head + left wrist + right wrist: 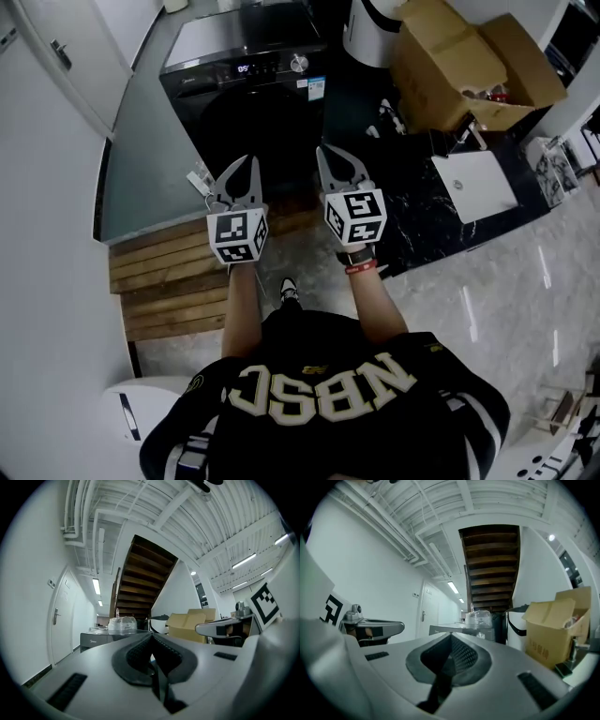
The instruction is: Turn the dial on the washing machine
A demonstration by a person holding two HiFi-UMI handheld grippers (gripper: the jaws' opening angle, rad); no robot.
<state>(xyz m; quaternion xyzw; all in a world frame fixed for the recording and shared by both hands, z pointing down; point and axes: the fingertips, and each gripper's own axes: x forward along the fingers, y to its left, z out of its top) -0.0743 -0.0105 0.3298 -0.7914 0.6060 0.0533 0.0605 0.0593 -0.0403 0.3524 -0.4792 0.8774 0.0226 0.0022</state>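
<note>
A dark front-loading washing machine (248, 94) stands ahead of me on the floor, with a lit display and a silver dial (299, 63) on its top panel. My left gripper (246, 167) and right gripper (324, 155) are held side by side well short of the machine, both shut with nothing between the jaws. In the left gripper view the washing machine (96, 639) shows far off past the left gripper (151, 637). In the right gripper view it (459, 629) lies beyond the right gripper (451, 637).
Open cardboard boxes (469, 66) sit right of the machine by a white bin (370, 33). Wooden steps (169, 281) lie at the lower left, a white door (56, 56) at the left. A white laptop (473, 183) lies on the dark floor at the right.
</note>
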